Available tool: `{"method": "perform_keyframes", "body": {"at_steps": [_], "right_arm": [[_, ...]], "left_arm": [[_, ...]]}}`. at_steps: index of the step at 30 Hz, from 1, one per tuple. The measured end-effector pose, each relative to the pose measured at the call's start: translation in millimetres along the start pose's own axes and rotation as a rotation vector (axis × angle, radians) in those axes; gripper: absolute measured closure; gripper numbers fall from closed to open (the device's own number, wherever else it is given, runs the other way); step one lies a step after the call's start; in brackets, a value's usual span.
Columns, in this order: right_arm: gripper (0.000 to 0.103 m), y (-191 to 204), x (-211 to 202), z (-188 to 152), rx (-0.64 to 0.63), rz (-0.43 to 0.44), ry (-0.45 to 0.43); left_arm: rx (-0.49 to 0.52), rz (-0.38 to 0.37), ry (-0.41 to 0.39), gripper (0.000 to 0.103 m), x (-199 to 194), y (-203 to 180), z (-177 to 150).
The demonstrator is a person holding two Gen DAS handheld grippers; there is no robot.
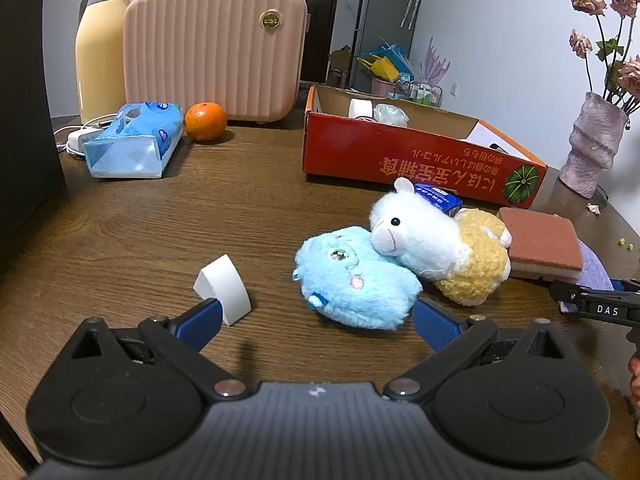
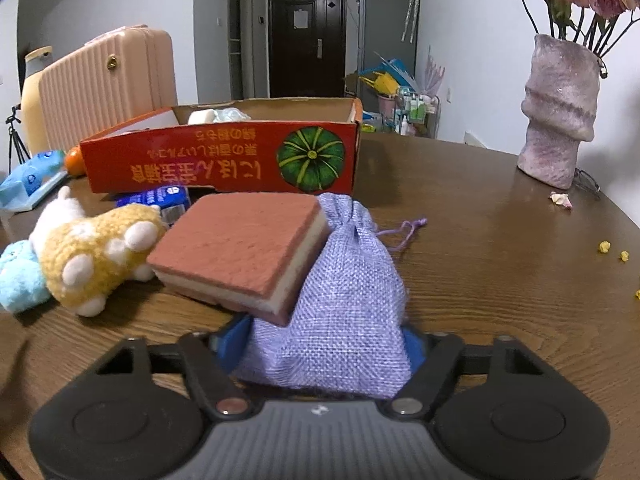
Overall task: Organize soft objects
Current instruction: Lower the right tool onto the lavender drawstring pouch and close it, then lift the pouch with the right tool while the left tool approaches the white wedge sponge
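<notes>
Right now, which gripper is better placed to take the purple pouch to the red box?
The right gripper: the purple pouch already sits between its fingers, with the red box just ahead. The left gripper is open by the blue plush.

The left gripper [image 1: 316, 318] hovers low, its blue-padded fingers [image 1: 434, 322] spread wide; the right gripper [image 2: 320, 340] sits low, jaws closed on something.

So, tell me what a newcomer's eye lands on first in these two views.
The right gripper sits closed around the lilac burlap pouch, with the brown-and-cream sponge block leaning on the pouch. Ahead of the open left gripper lie the blue plush toy and a white-and-yellow alpaca plush resting on it. Behind them stands the red pumpkin-print cardboard box.
</notes>
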State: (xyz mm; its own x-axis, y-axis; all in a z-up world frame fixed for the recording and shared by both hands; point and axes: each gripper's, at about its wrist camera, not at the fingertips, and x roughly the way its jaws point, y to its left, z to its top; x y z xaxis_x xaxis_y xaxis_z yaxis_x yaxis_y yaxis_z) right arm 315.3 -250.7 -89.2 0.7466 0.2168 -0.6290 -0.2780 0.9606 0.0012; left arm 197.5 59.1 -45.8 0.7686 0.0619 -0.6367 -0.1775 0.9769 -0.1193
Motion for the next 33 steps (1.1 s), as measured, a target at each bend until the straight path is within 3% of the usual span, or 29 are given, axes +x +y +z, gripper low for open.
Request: {"method": "perform_keyframes", "body": {"at_steps": [5, 11, 33], "right_arm": [[0.057, 6.0, -7.0, -2.4, -0.024, -0.021, -0.033], [0.068, 9.9, -20.8, -5.6, -0.024, -0.041, -0.087], [0.069, 0.9, -79.0, -19.1, 0.085, -0.106, -0.295]], "left_arm": [[-0.004, -0.006, -0.006, 0.0, -0.2, 0.9, -0.5], [-0.012, -0.009, -0.012, 0.0, -0.9, 1.4, -0.4], [-0.02, -0.008, -0.049, 0.0, -9.6, 3.5, -0.6]]}}
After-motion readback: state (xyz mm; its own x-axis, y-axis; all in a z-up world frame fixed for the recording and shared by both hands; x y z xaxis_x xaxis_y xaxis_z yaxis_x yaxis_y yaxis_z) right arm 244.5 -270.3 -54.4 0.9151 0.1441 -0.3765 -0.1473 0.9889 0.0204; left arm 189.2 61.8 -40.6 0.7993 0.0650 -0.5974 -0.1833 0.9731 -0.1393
